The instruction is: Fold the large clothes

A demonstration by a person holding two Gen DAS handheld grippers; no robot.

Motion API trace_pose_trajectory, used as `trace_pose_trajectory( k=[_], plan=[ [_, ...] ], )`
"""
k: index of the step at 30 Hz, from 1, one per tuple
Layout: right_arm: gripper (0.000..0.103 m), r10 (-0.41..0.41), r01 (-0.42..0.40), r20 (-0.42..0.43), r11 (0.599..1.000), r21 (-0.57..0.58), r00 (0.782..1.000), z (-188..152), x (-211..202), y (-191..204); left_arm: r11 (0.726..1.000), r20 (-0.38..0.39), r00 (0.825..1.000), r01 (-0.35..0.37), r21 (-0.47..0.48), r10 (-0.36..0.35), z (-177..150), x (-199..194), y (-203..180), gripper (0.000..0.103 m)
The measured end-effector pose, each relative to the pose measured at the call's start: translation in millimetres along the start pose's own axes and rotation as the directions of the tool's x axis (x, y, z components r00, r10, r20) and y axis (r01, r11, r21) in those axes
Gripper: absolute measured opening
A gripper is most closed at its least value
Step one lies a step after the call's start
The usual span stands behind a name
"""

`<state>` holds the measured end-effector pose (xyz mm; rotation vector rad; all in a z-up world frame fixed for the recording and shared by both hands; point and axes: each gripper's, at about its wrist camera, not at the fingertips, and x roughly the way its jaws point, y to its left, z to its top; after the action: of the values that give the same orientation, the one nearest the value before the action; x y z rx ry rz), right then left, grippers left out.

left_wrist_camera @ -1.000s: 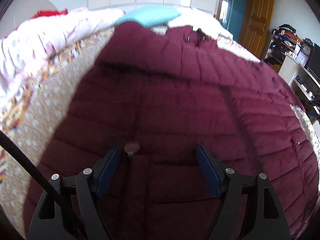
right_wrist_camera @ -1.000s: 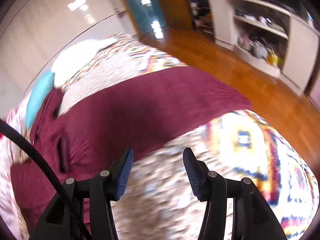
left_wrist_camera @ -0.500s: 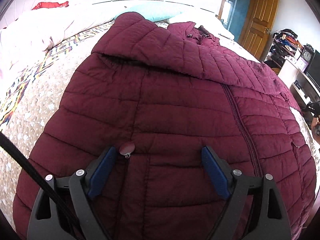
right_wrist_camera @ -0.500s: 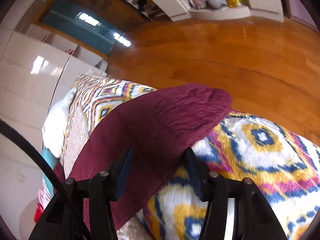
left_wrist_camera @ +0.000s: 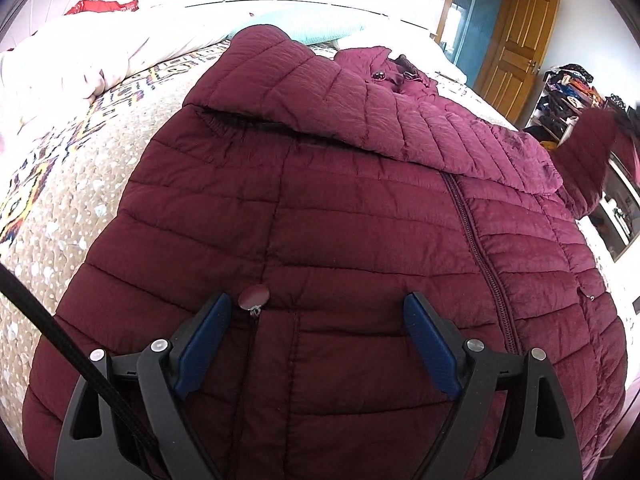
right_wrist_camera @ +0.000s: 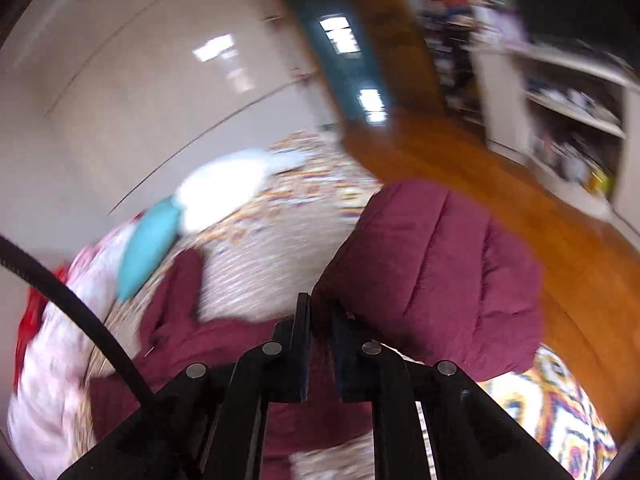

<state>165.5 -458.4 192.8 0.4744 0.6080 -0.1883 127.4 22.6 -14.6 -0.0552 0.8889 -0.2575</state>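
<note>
Maroon puffer jacket [left_wrist_camera: 320, 216] lies flat, zipper side up, on the patterned bedspread [left_wrist_camera: 60, 184], filling most of the left wrist frame; hood end toward the top of frame near the teal pillow [left_wrist_camera: 320, 28], hem at bottom under the camera. Zipper [left_wrist_camera: 476, 248] runs top to bottom just right of center, so the body's long axis goes straight away from the left gripper [left_wrist_camera: 316, 320]. Left gripper hangs over the lower body, jaws spread wide, nothing between the pads; the pocket snap tab [left_wrist_camera: 253, 295] sits just beside its left finger. Right gripper [right_wrist_camera: 320, 316] has just been closing and is now clamped tight on the sleeve [right_wrist_camera: 432, 272], fabric pinched between the jaws, cuff end bulging up and to the right of the claw in the blurred right wrist frame. In the left view the same sleeve [left_wrist_camera: 592, 152] shows lifted off the bed at the right edge of frame, above the jacket's shoulder. Key relation: the sleeve is out on the right side of the body and the zipper line lies to its left, so the fold likely needs the right hand to carry it leftward across the chest, square to the long axis. Right hand is the near one; left is free to pin the body.
</note>
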Motion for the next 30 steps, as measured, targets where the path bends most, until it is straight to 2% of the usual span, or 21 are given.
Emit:
trace_pose_trajectory(
  k=[2, 4, 6, 8, 10, 12, 14, 18, 22, 25, 28, 29, 30],
  plan=[
    [0.01, 0.092, -0.103, -0.087, 0.986, -0.129, 0.992, -23.8, 14.9, 65.4, 1.0, 0.002, 1.0, 0.007, -0.004, -0.007, -0.5, -0.6, 0.8, 0.087],
    [0.011, 0.126, -0.168, -0.183, 0.957, -0.238, 0.975, -55.7, 33.8, 114.9, 1.0, 0.006, 1.0, 0.018, -0.011, -0.018, -0.6, -1.6, 2.2, 0.087],
    [0.014, 0.148, -0.259, -0.343, 0.916, -0.306, 0.928, -101.5, 63.5, 157.9, 0.999, 0.009, 0.999, 0.032, -0.019, -0.032, -0.7, -2.2, 3.9, 0.087],
    [0.027, 0.129, -0.298, -0.451, 0.897, -0.328, 0.883, -141.0, 83.4, 180.2, 0.999, 0.012, 0.999, 0.043, -0.025, -0.043, -0.9, -2.7, 4.5, 0.087],
    [0.027, 0.099, -0.31, -0.497, 0.879, -0.363, 0.862, -171.3, 92.4, 192.8, 0.998, 0.014, 0.999, 0.05, -0.029, -0.05, -1.0, -3.3, 5.1, 0.087],
    [0.032, 0.075, -0.294, -0.493, 0.876, -0.384, 0.867, -181.9, 92.6, 195.5, 0.998, 0.019, 0.998, 0.059, -0.033, -0.059, -1.5, -4.2, 5.9, 0.087],
    [0.042, 0.061, -0.269, -0.471, 0.882, -0.388, 0.88, -182.6, 82.1, 191.4, 0.997, 0.021, 0.998, 0.066, -0.038, -0.066, -2.5, -4.7, 6.7, 0.087],
    [0.049, 0.025, -0.185, -0.393, 0.908, -0.376, 0.919, -157.9, 60.6, 172.3, 0.997, 0.024, 0.997, 0.071, -0.039, -0.07, -3.3, -5.5, 6.9, 0.087],
    [0.071, 0.01, -0.117, -0.344, 0.949, -0.292, 0.939, -136.7, 65.9, 161.4, 0.994, 0.033, 0.995, 0.095, -0.052, -0.094, -4.2, -7.7, 10.6, 0.087],
    [0.072, 0.058, -0.108, -0.345, 0.986, -0.127, 0.937, -126.2, 87.9, 149.1, 0.99, 0.042, 0.992, 0.124, -0.07, -0.121, -4.9, -9.6, 15.0, 0.087],
    [0.072, 0.082, -0.093, -0.352, 0.996, -0.014, 0.932, -125.2, 119.1, 152.9, 0.985, 0.051, 0.988, 0.149, -0.085, -0.145, -5.0, -11.5, 18.2, 0.087],
    [0.064, 0.071, -0.077, -0.362, 0.997, -0.001, 0.93, -126.0, 127.7, 156.5, 0.983, 0.059, 0.986, 0.161, -0.091, -0.156, -5.4, -13.4, 19.9, 0.087],
    [0.051, 0.067, -0.069, -0.37, 0.998, 0.008, 0.927, -128.0, 134.2, 161.2, 0.98, 0.071, 0.983, 0.174, -0.1, -0.167, -6.1, -16.1, 22.1, 0.087]
  ],
)
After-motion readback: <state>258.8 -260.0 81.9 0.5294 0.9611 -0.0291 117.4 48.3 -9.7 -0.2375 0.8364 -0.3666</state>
